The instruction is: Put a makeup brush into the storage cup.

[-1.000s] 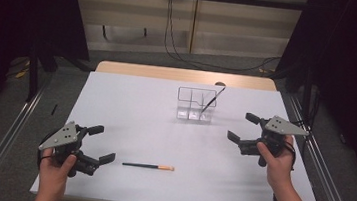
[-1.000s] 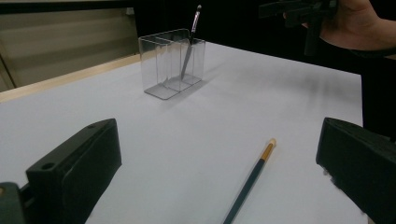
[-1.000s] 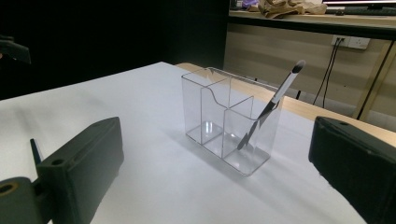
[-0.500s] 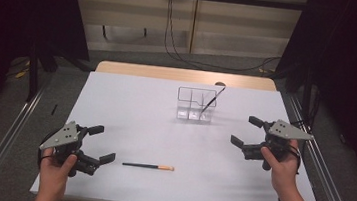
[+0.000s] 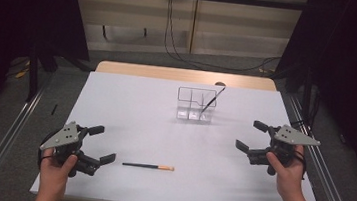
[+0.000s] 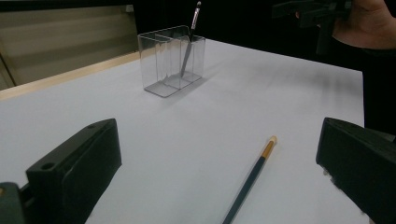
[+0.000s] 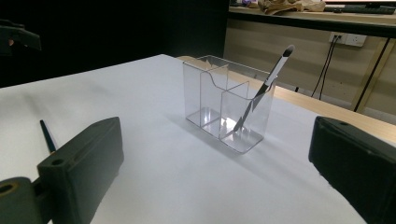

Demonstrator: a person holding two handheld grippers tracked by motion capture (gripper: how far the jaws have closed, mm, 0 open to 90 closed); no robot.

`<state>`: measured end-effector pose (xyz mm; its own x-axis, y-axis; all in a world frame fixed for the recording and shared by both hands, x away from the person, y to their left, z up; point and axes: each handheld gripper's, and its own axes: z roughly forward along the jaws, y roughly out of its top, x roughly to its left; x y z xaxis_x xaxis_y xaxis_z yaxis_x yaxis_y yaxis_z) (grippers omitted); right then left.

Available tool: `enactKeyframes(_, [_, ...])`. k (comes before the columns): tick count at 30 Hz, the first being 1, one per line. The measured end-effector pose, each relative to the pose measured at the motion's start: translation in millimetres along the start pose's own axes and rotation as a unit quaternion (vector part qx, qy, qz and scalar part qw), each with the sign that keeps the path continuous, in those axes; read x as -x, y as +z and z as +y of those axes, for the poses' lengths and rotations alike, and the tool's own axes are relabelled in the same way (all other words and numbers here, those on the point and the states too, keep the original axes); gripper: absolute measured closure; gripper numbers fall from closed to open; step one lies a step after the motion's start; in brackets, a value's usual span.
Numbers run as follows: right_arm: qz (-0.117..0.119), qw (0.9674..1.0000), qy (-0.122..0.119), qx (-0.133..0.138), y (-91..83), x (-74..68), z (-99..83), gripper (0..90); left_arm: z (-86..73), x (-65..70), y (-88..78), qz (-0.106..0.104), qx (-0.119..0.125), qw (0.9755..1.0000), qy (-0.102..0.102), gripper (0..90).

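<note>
Dark pencil point(image 5: 148, 166) lying flat, both grippers spread and empty, left gripper point(image 5: 102, 145) nearest, clear holder point(image 7: 227, 102) compartments plain in right gripper view

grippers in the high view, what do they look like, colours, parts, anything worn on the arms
Both the left gripper and the right gripper are black, with two blocky black jaws and a grey three-cornered plate on top, dotted with small holes. A dark cable loops at each one. The person's forearms are bare, with no sleeve visible.
</note>
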<state>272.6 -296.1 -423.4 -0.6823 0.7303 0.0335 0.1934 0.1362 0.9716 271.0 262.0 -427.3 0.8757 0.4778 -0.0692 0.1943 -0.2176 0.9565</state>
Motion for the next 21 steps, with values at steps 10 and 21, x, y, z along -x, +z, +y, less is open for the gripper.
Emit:
enactKeyframes(10, [-0.001, 1.0000, 0.002, -0.003, -8.1, -0.2, -7.0, 2.9, 0.0, 0.0, 0.2, -0.001, -0.001, 1.0000, 0.000, 0.0])
enactKeyframes(21, [-0.008, 0.9999, 0.008, -0.007, -21.0, 2.3, -16.0, 2.9, 0.3, 0.5, 0.8, -0.001, -0.001, 1.0000, 0.001, 0.0])
